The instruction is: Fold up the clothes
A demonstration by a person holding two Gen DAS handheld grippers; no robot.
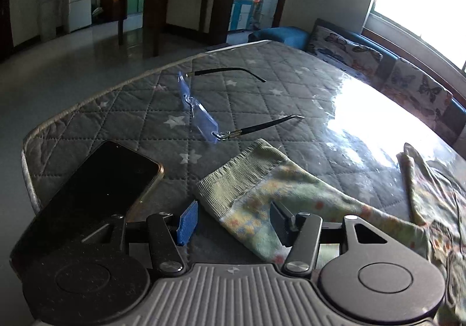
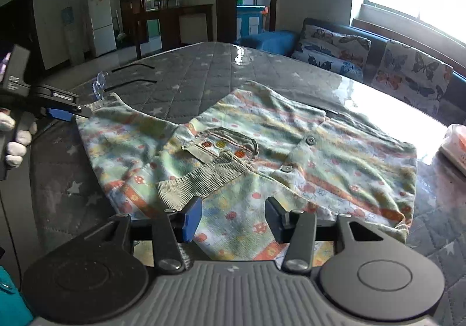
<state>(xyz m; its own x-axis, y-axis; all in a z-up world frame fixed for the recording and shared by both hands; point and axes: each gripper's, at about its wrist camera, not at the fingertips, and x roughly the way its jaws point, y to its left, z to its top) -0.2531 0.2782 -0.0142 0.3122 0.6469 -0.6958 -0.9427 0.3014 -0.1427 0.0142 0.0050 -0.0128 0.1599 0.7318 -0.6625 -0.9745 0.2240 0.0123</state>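
A small pale-green patterned child's top (image 2: 247,151) lies spread on the quilted grey table cover (image 2: 186,78). One sleeve is folded across its front, its ribbed cuff (image 2: 186,183) just ahead of my right gripper (image 2: 233,218), which is open above the near hem. The other sleeve (image 1: 262,186) stretches left; its ribbed cuff lies between the fingers of my open left gripper (image 1: 233,222), which also shows in the right wrist view (image 2: 65,112) at the sleeve end.
Blue-lensed glasses (image 1: 201,113) lie open beyond the sleeve. A black phone (image 1: 96,189) lies at the near-left table corner. A plastic packet (image 2: 455,145) sits at the right edge. A sofa with butterfly cushions (image 2: 407,69) stands behind the table.
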